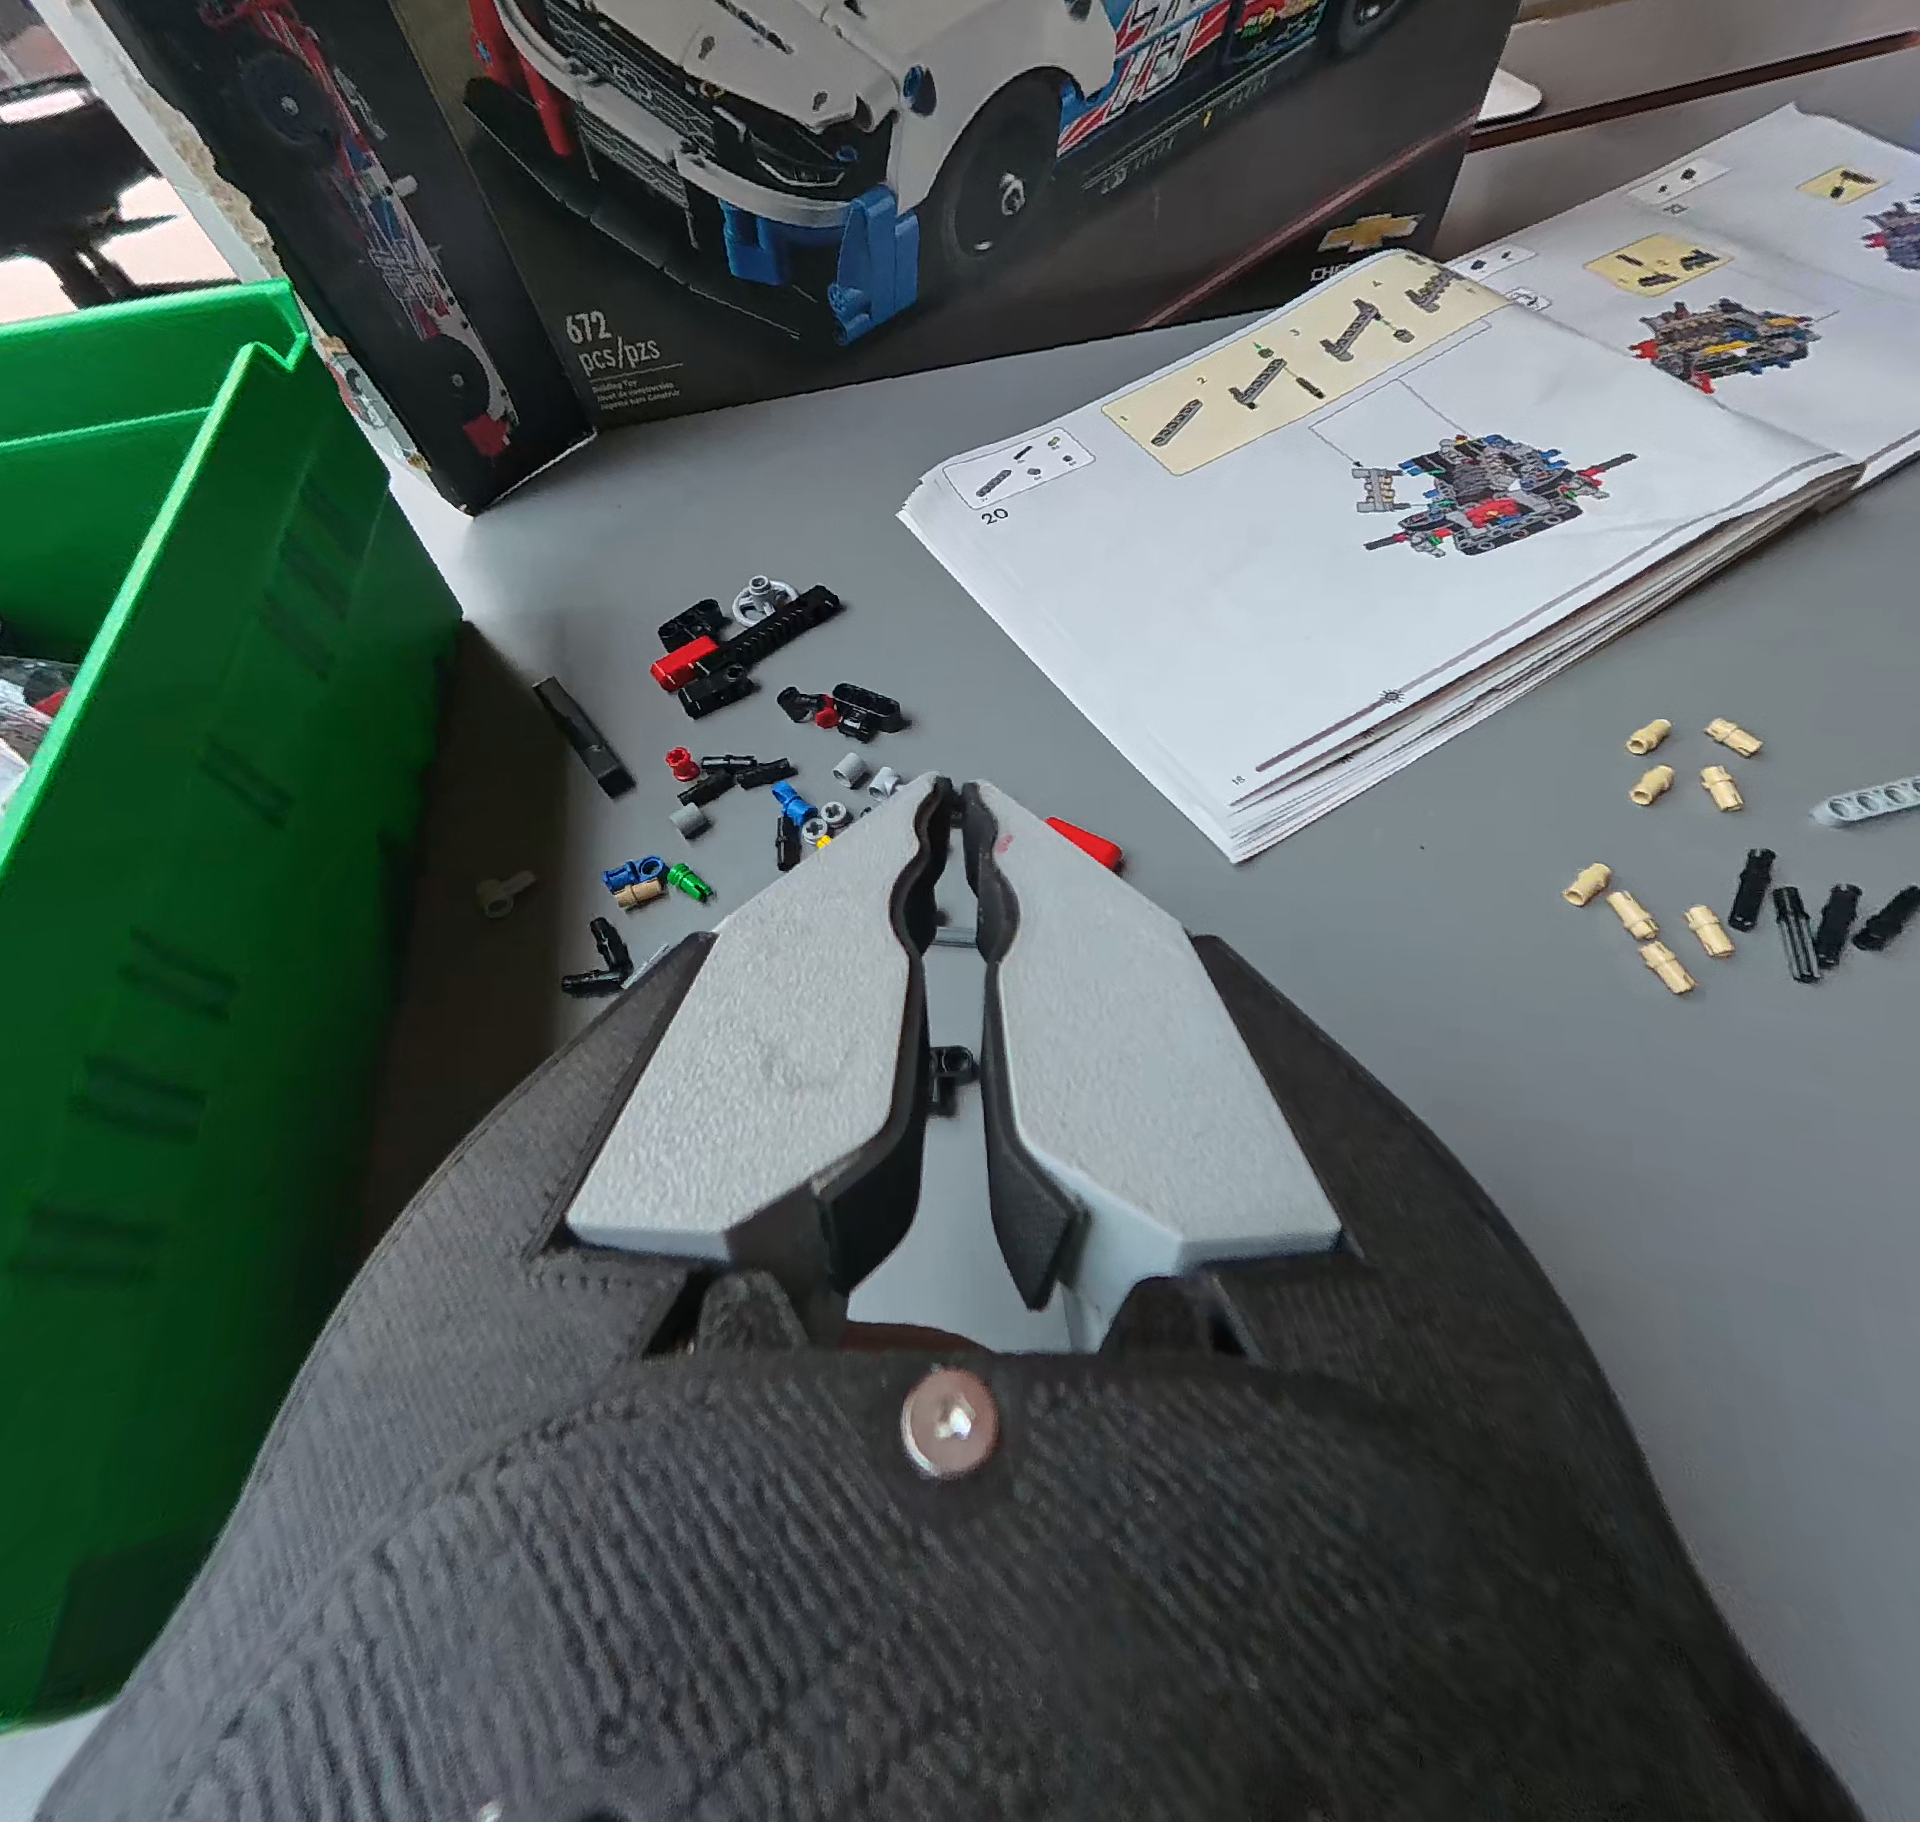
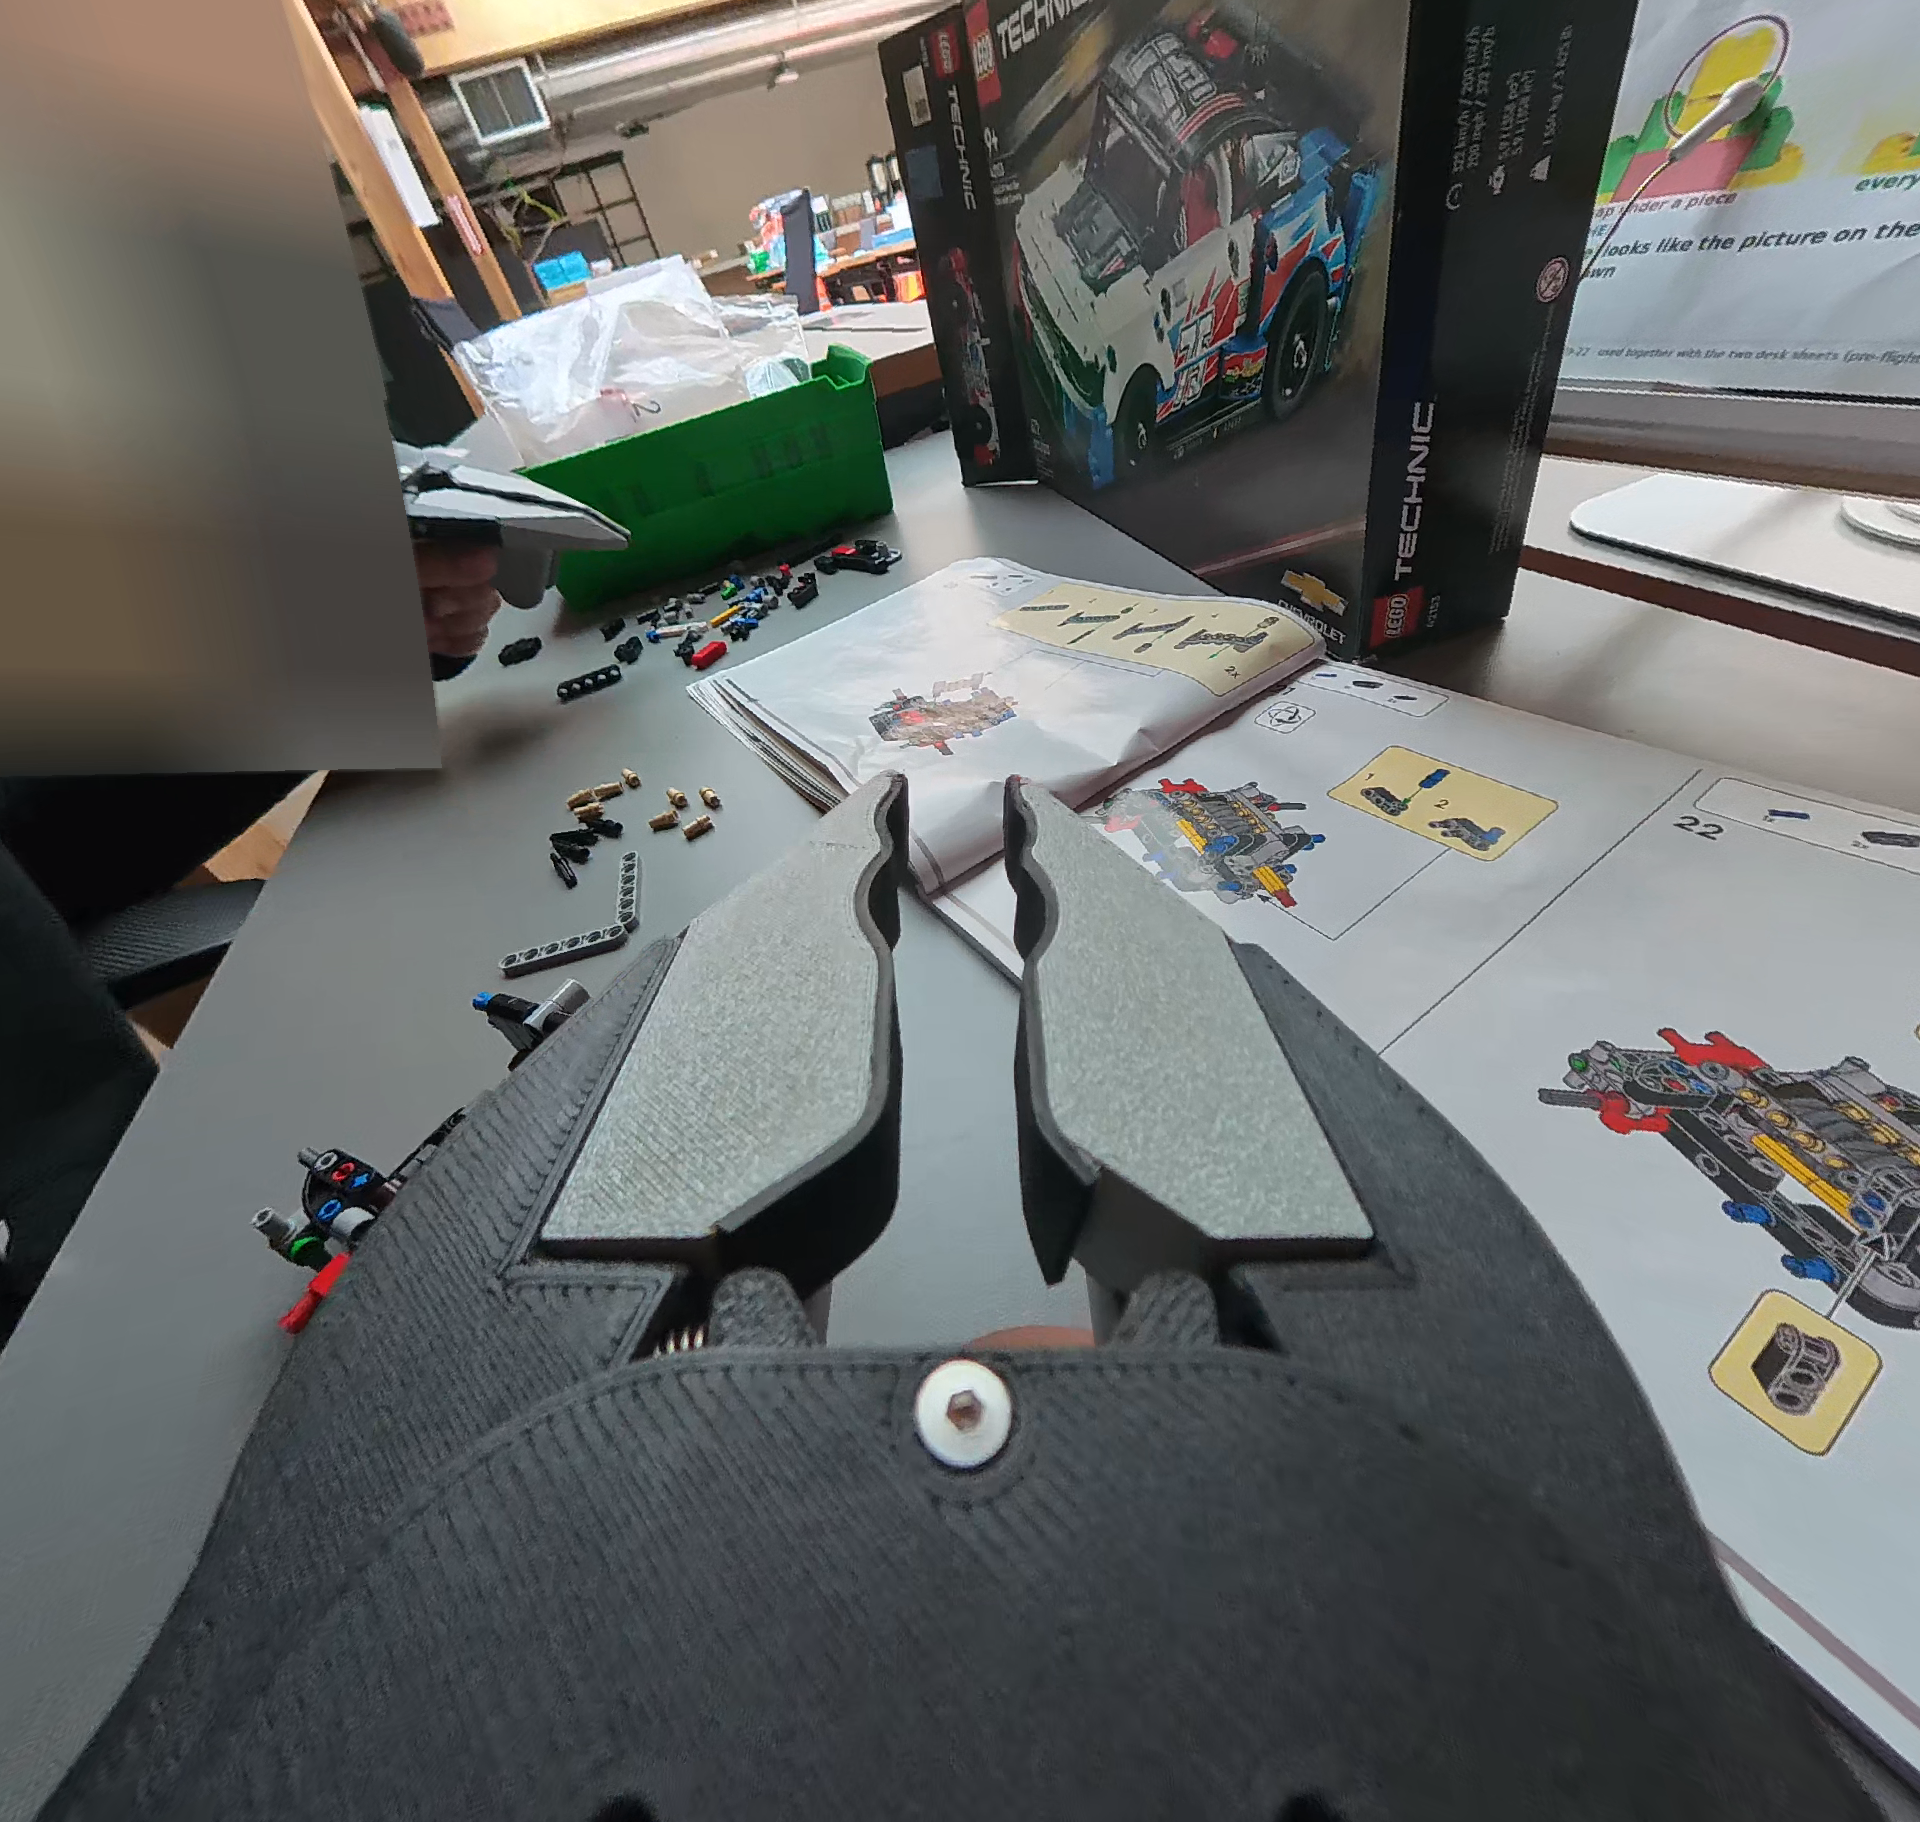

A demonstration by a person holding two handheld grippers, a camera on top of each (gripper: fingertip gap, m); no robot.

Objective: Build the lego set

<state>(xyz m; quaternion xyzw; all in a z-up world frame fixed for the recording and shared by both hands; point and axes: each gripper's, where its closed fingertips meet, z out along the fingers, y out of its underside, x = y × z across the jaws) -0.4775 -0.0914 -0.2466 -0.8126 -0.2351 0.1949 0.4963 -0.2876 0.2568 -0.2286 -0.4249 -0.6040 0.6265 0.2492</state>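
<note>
The left wrist view looks down along its own fingers at the grey table (image 1: 1558,1201), close above a scatter of small parts (image 1: 769,733), with the green bin (image 1: 208,837) at its left and the set box (image 1: 935,162) straight ahead. The right wrist view sits low over the open booklet (image 2: 1507,941), facing the same box (image 2: 1195,266) from the other side. Both views share the table, bin (image 2: 727,484), box, booklet (image 1: 1403,546) and parts (image 2: 727,609).

Print on three things, wording left unrepeated.
Found on the black set box (image 2: 1195,297) upright on the desk (image 2: 364,1045), on the open instruction booklet (image 1: 1247,609) (small marks at page corners), and on a white sheet (image 2: 1766,297) behind the box.
</note>
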